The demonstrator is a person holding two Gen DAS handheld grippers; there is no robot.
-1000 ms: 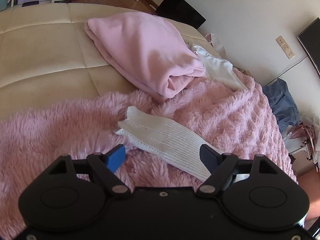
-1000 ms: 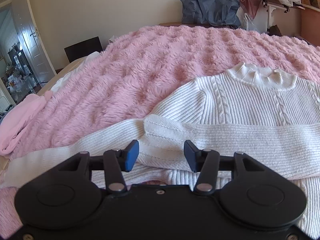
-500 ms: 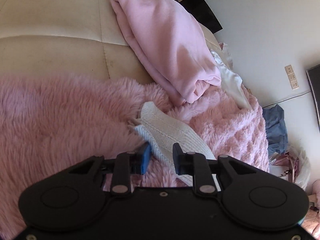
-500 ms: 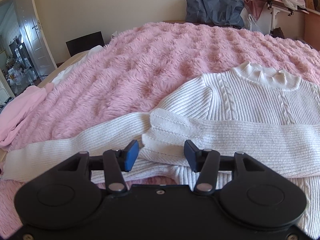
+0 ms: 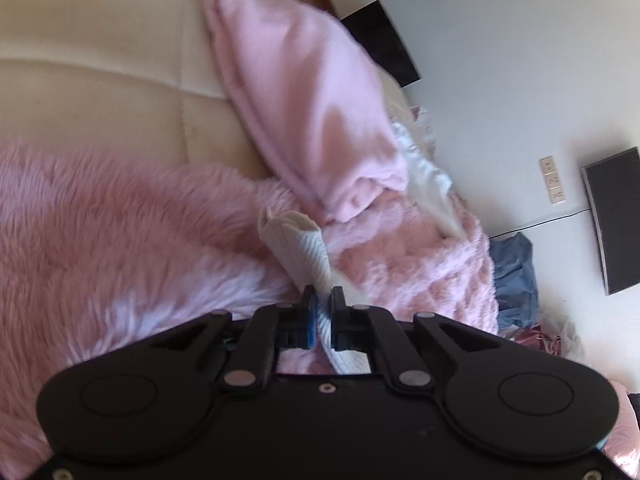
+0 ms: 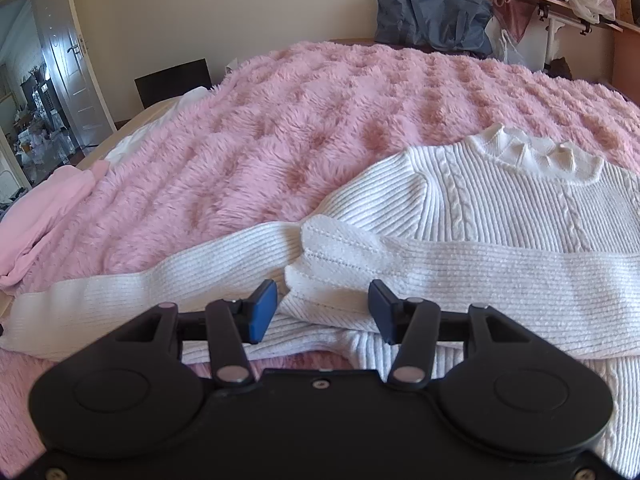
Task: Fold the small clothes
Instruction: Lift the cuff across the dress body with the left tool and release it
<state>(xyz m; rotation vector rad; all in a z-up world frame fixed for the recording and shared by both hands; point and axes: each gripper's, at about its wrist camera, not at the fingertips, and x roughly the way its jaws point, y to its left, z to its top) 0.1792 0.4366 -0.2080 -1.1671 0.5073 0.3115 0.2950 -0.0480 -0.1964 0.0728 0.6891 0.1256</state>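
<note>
The sweater (image 6: pixel 500 216), white and ribbed with cable stitching and a ruffled collar, lies flat on a fluffy pink blanket (image 6: pixel 280 128) spread over the bed. One sleeve (image 6: pixel 480 268) is folded across its body, the cuff ending near the middle of the right wrist view; the other sleeve (image 6: pixel 152 288) stretches out to the left across the blanket. The right gripper (image 6: pixel 322 307) hovers low over the folded cuff with its jaws spread apart, holding nothing. In the left wrist view, the left gripper (image 5: pixel 320 309) is pinched tight on the outstretched sleeve (image 5: pixel 304 244), whose cuff end stands bunched just beyond the fingertips, above the blanket (image 5: pixel 120 232). This view is blurred. Behind the cuff sits a folded pale pink fleece (image 5: pixel 316 100), resting partly on the blanket and partly on the cream mattress (image 5: pixel 92 80). White cloth (image 5: pixel 424 176) shows just beside the fleece. A blue bag (image 6: pixel 432 20) sits against the wall past the far edge of the bed.
</note>
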